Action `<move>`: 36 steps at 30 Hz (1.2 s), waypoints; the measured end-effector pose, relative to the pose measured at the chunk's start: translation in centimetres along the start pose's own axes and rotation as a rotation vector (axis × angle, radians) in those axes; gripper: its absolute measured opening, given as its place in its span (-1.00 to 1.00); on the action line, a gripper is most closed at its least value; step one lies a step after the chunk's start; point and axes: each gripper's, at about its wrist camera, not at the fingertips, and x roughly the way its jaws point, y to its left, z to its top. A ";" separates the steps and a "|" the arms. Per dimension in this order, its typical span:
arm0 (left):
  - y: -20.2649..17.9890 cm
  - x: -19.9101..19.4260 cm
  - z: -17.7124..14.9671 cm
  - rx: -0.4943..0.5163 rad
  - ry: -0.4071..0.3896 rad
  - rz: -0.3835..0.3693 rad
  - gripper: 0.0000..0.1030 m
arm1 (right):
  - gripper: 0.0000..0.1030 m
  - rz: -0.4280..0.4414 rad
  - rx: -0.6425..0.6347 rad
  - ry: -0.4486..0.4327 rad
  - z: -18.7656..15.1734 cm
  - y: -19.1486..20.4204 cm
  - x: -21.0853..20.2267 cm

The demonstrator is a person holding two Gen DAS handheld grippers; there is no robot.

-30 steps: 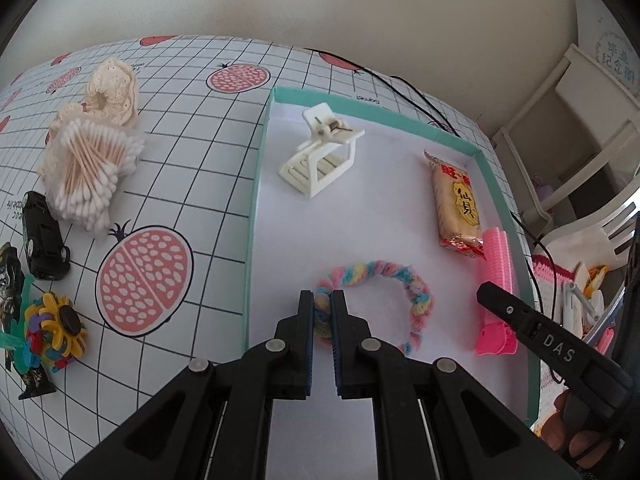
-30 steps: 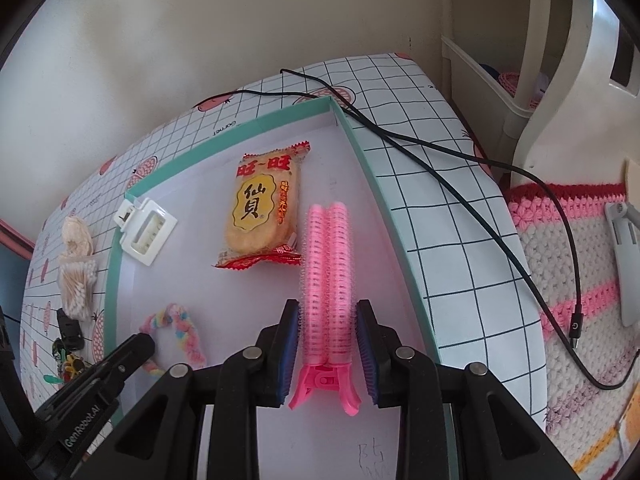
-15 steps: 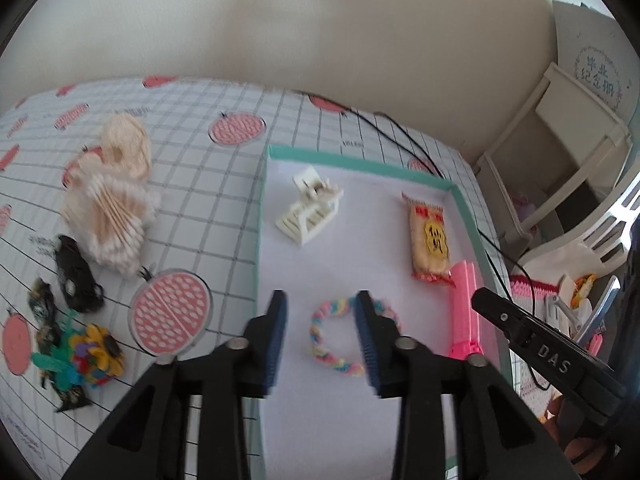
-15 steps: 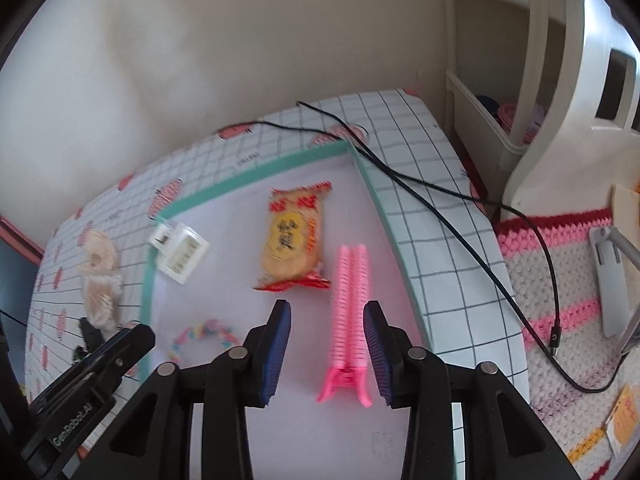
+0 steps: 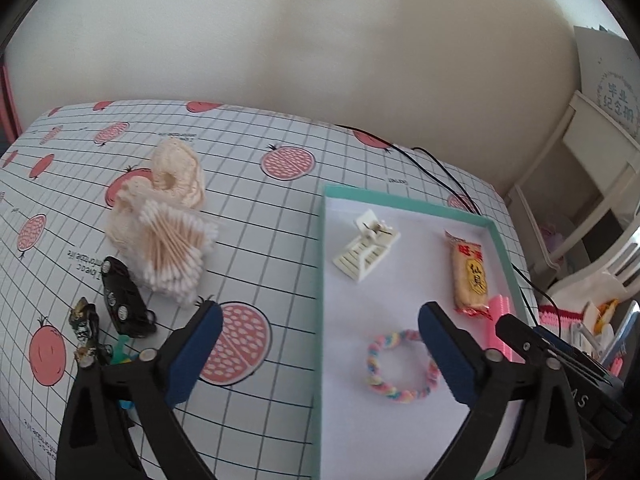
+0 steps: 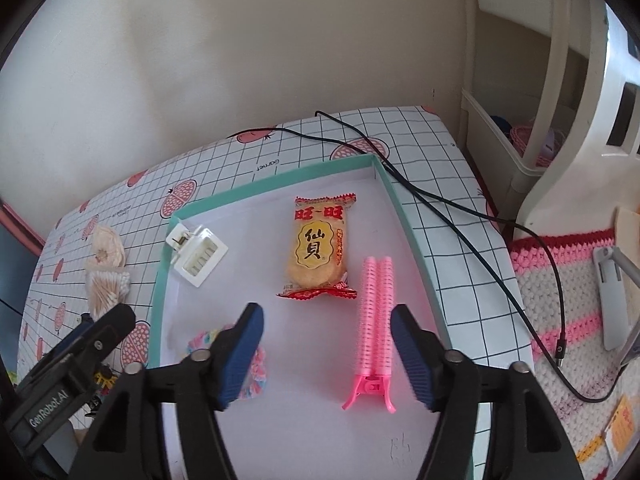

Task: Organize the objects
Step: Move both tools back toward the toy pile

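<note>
A teal-rimmed tray (image 5: pixel 321 264) (image 6: pixel 404 220) holds a white hair claw (image 5: pixel 365 250) (image 6: pixel 197 256), a rice cracker packet (image 5: pixel 470 273) (image 6: pixel 315 257), a pink hair roller clip (image 6: pixel 375 320) (image 5: pixel 498 325) and a pastel braided hair tie (image 5: pixel 400 361) (image 6: pixel 256 364). My left gripper (image 5: pixel 320 352) stands wide open above the tray's left rim, empty. My right gripper (image 6: pixel 327 356) is wide open and empty, raised above the pink clip. Left of the tray lie cotton swabs (image 5: pixel 168 249), a cream crocheted piece (image 5: pixel 176 172), a black toy car (image 5: pixel 122 297) and a small figurine (image 5: pixel 85 325).
The table carries a grid cloth with pomegranate prints (image 5: pixel 256 208). A black cable (image 6: pixel 448 220) runs past the tray's far right corner. White shelving (image 6: pixel 568 80) and a pink crocheted mat (image 6: pixel 568 304) lie to the right. A wall rises behind the table.
Both grippers opened and lifted back. The left one let go of the braided hair tie, the right one let go of the pink clip; both things now lie in the tray.
</note>
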 end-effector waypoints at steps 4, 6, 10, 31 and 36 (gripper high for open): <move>0.4 -0.1 0.1 -0.001 -0.011 0.012 1.00 | 0.80 -0.009 -0.019 -0.009 -0.2 0.4 0.1; 0.5 -0.1 0.2 -0.001 -0.013 0.018 1.00 | 0.87 -0.013 -0.021 -0.013 -0.2 0.6 0.1; 0.9 -0.3 0.2 -0.005 -0.017 0.028 1.00 | 0.98 -0.010 -0.021 -0.025 -0.1 1.0 0.0; 12.7 -6.1 2.3 -0.116 -0.072 0.139 1.00 | 1.00 0.136 -0.153 -0.085 0.2 13.1 -2.5; 16.7 -7.5 2.1 -0.165 -0.066 0.159 1.00 | 1.00 0.153 -0.238 -0.048 -1.1 17.3 -2.5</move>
